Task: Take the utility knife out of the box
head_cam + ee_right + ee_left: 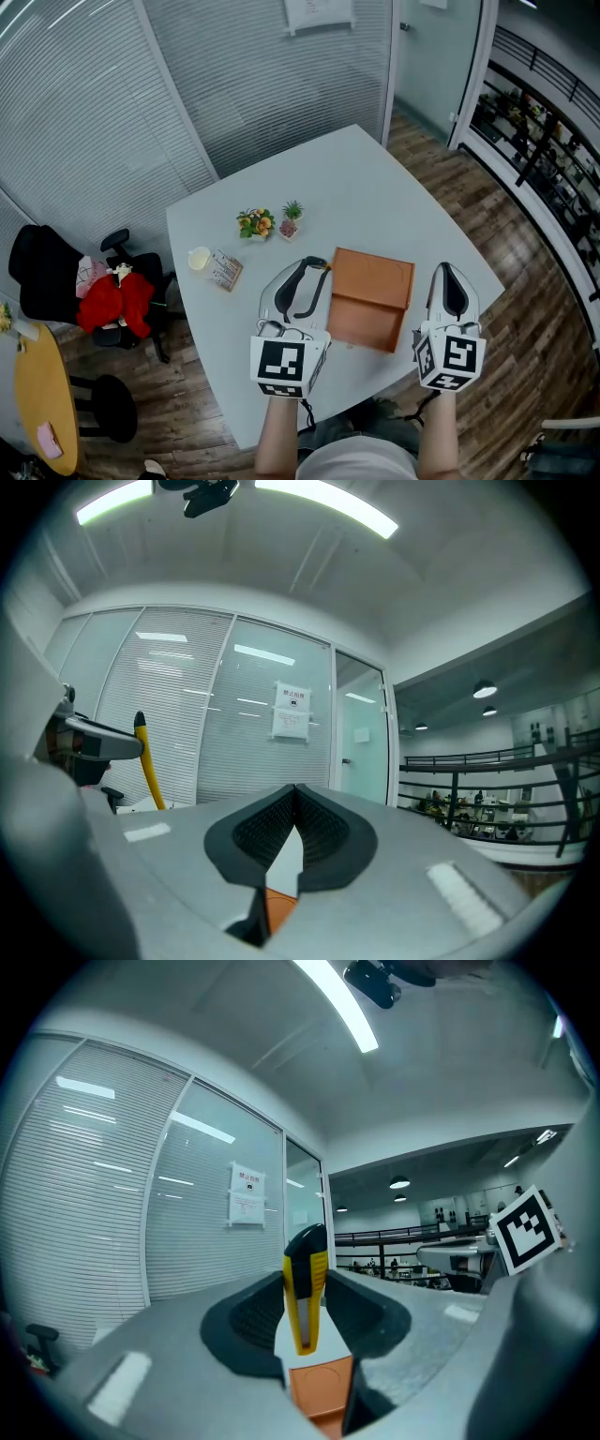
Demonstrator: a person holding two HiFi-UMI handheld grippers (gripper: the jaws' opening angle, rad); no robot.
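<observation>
An open orange box (pixel 370 295) lies on the white table (pixel 375 197), between my two grippers. My left gripper (pixel 309 272) hovers at the box's left edge, shut on a yellow and black utility knife (pixel 305 1288) that stands upright between its jaws. In the left gripper view, part of the orange box (pixel 319 1387) shows below the jaws. My right gripper (pixel 448 279) is at the box's right side, shut with nothing in it. In the right gripper view, the gripper (pixel 295 817) has its pads together, and the knife (pixel 147 761) shows far left in the other gripper.
Two small potted plants (pixel 267 223) stand behind the box. A pale cup (pixel 199 258) and a small printed pack (pixel 225 270) sit at the table's left. A black chair with red cloth (pixel 108 300) stands left of the table, and a yellow round table (pixel 42 394) lies further left.
</observation>
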